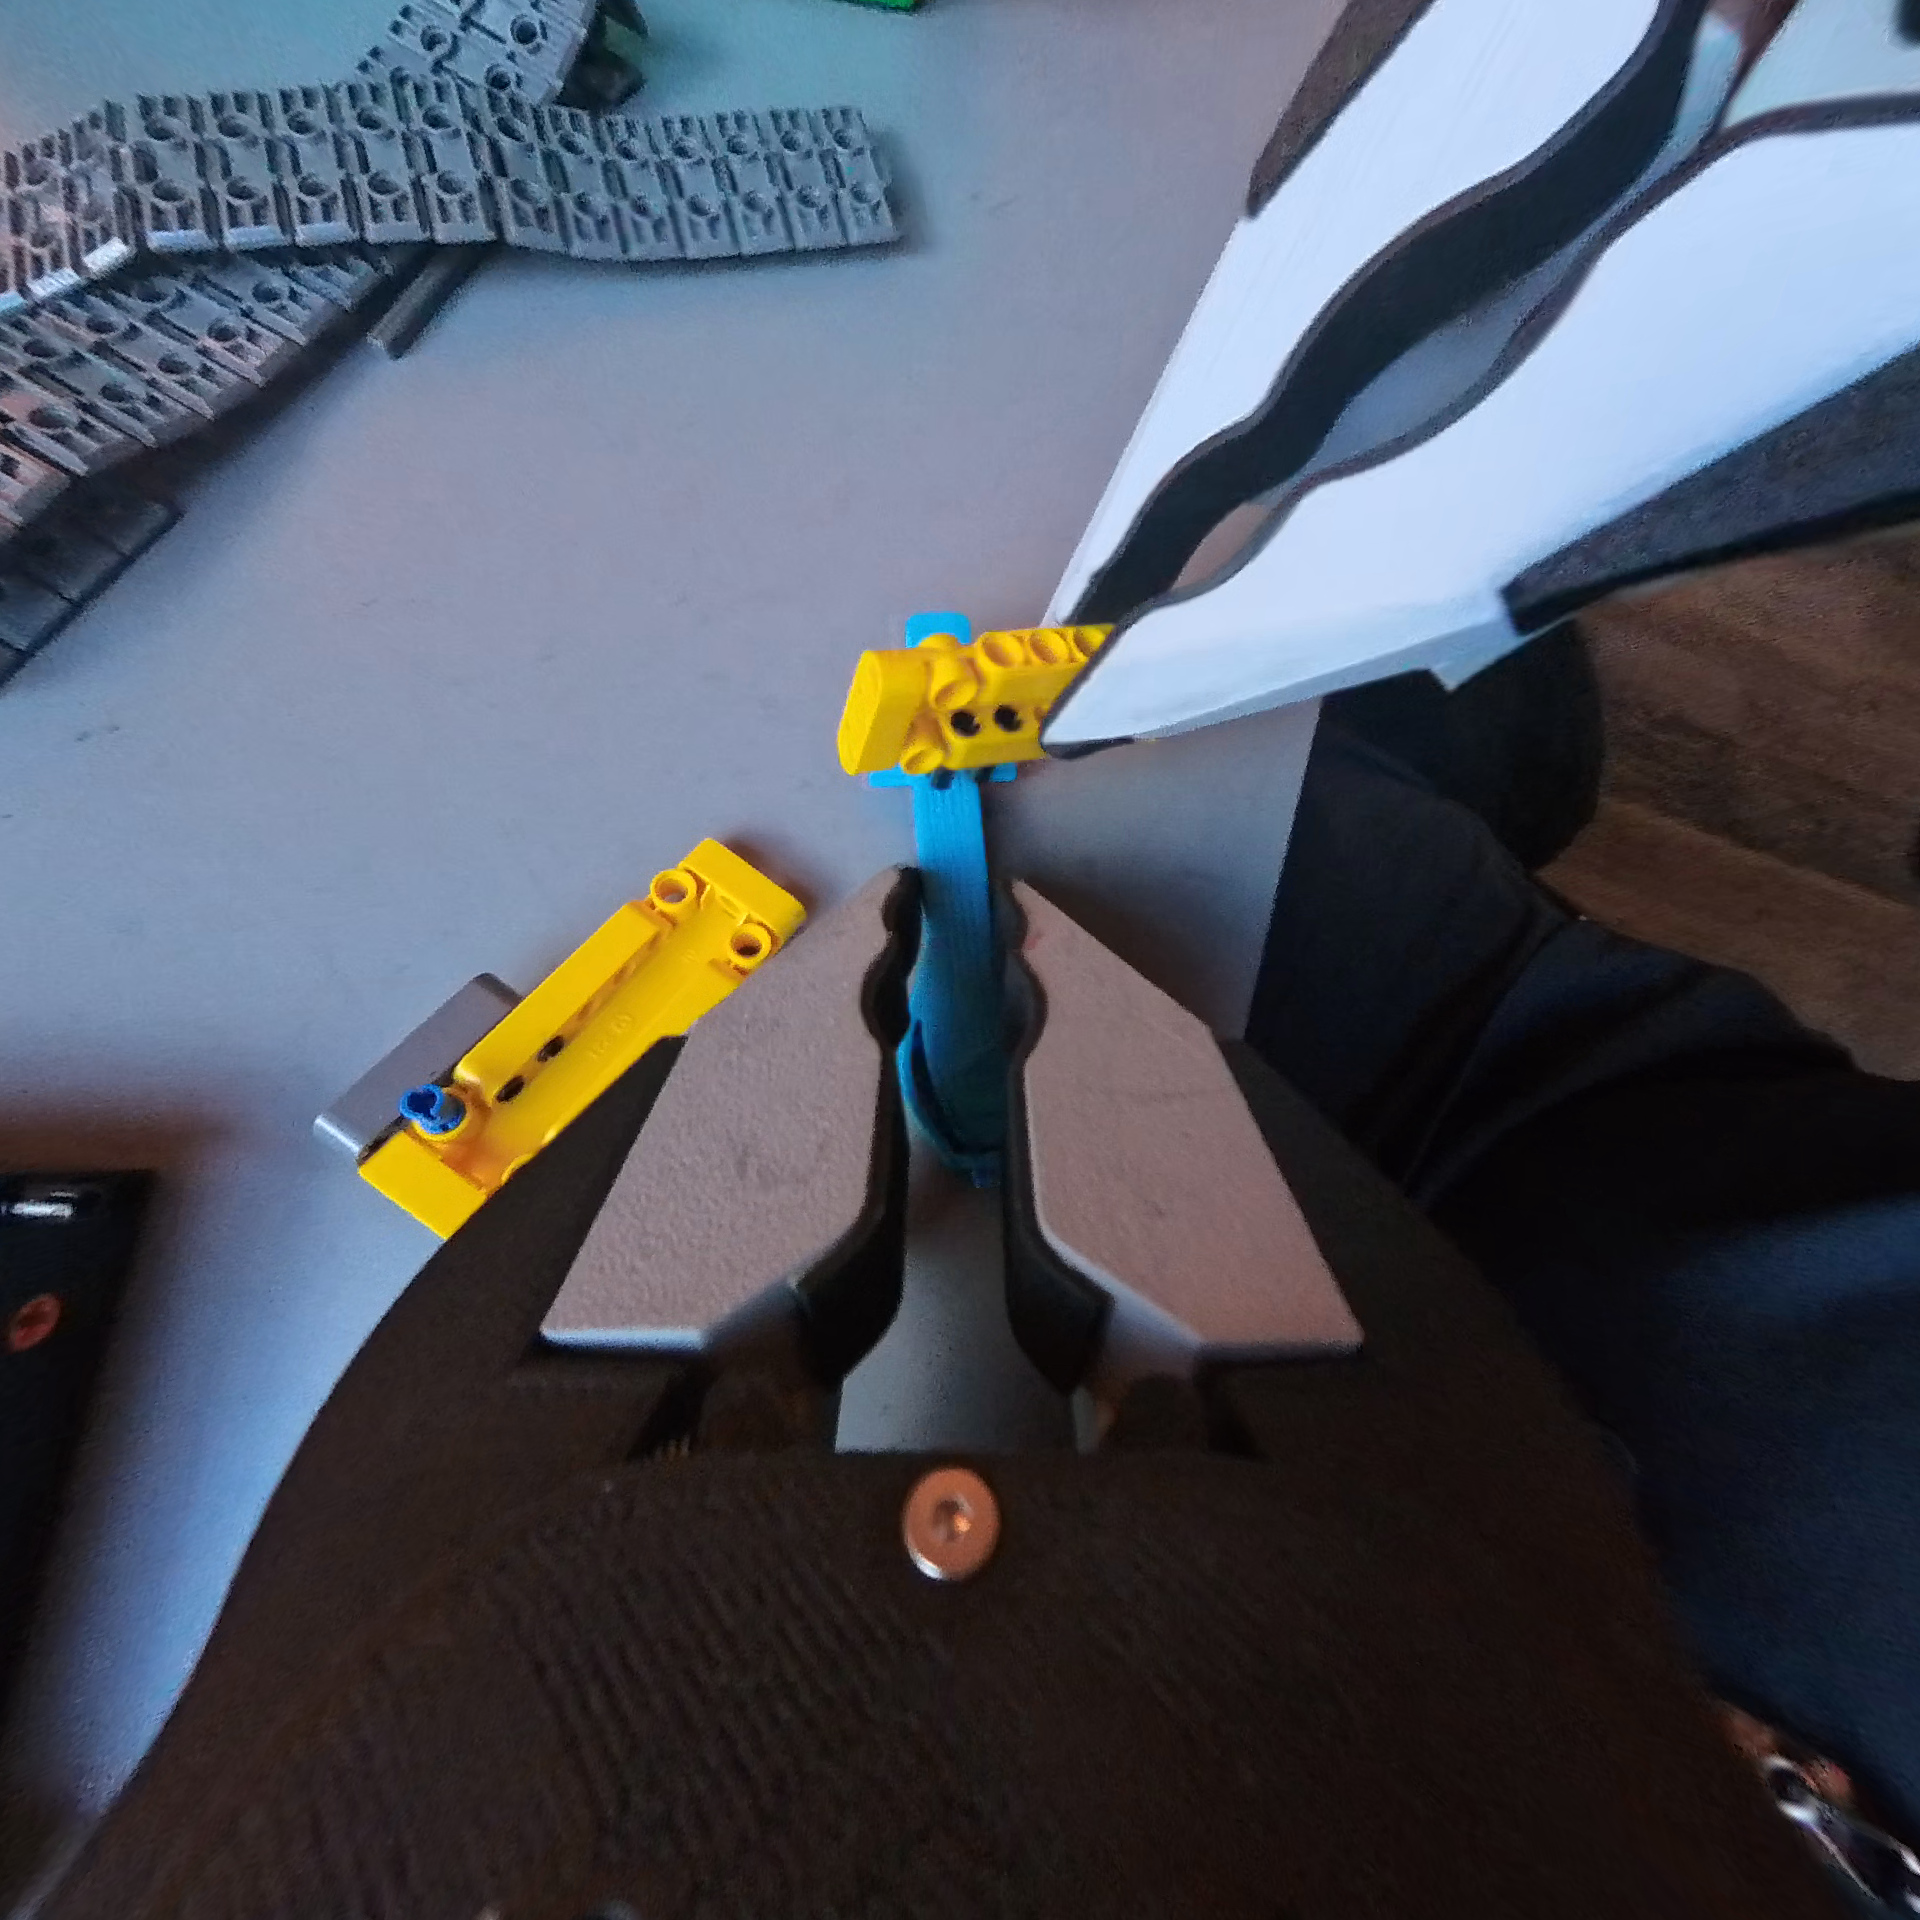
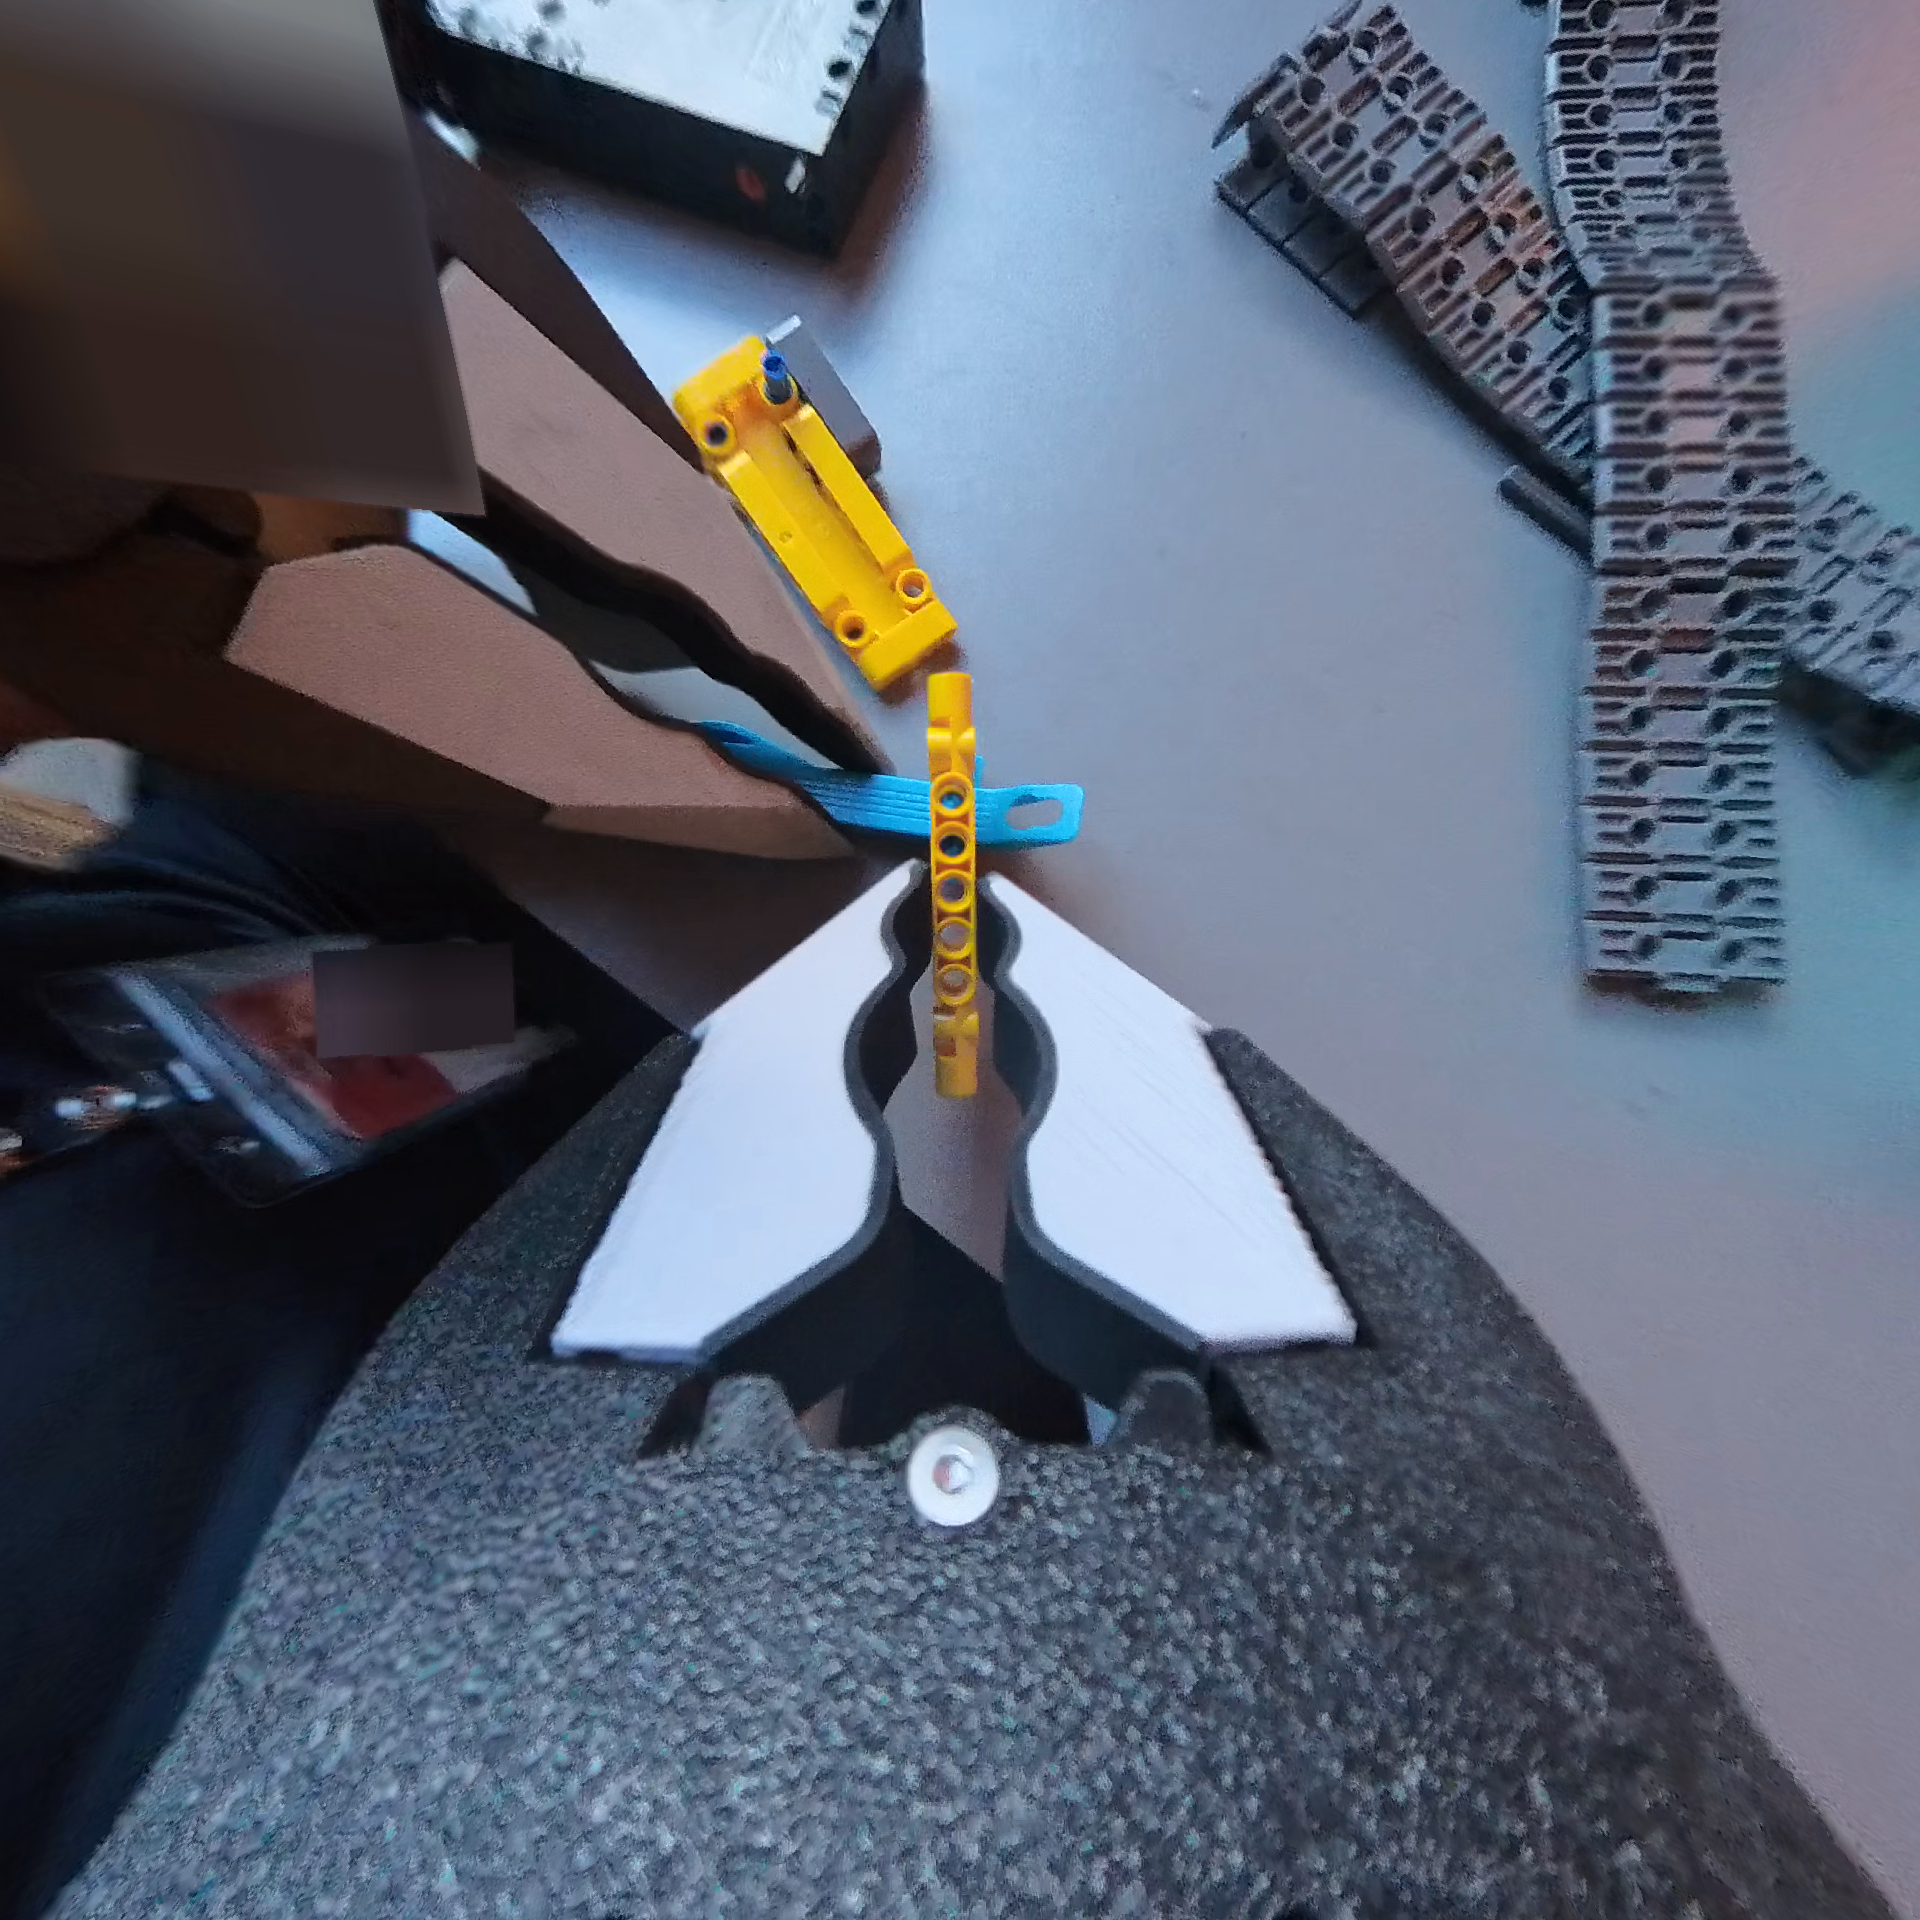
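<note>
1. Left wrist view: left gripper (image 1: 954, 894) closed on a blue strap-like piece (image 1: 954, 966), pinched between the two tan fingers (image 1: 748, 1122) and sticking out forward past the tips.
2. Far end of the blue piece meeting a yellow holed beam (image 1: 961, 698), crossing beneath it; the beam clamped at its other end by the right gripper (image 1: 1081, 675), entering from the upper right with white fingers (image 1: 1455, 499).
3. Just left of the left gripper, lying flat on the grey table (image 1: 623, 571): a yellow panel piece (image 1: 592, 1029) with a small blue pin (image 1: 426, 1103) at its near end, touching a grey block (image 1: 416, 1070).
4. Far upper left: grey track links (image 1: 436, 177) laid in overlapping strips. At the lower left edge, a black box (image 1: 52, 1309), partly cut off.
5. Right wrist view: right gripper (image 2: 951, 883) shut on the yellow holed beam (image 2: 952, 894), held upright between the white fingers (image 2: 769, 1174), its top reaching above the tips.
6. Blue strap-like piece (image 2: 914, 805) crossing behind the beam, coming from the left gripper (image 2: 862, 800) at the left.
7. Beyond the beam, well clear of it: yellow panel piece (image 2: 821, 520) on the table (image 2: 1247, 675), blue pin (image 2: 774, 366) at its far end, grey block (image 2: 831, 395) beside it.
8. Right side: grey track links (image 2: 1673, 623) in long strips. Top: black box (image 2: 675, 114) with a pale top face.
</note>
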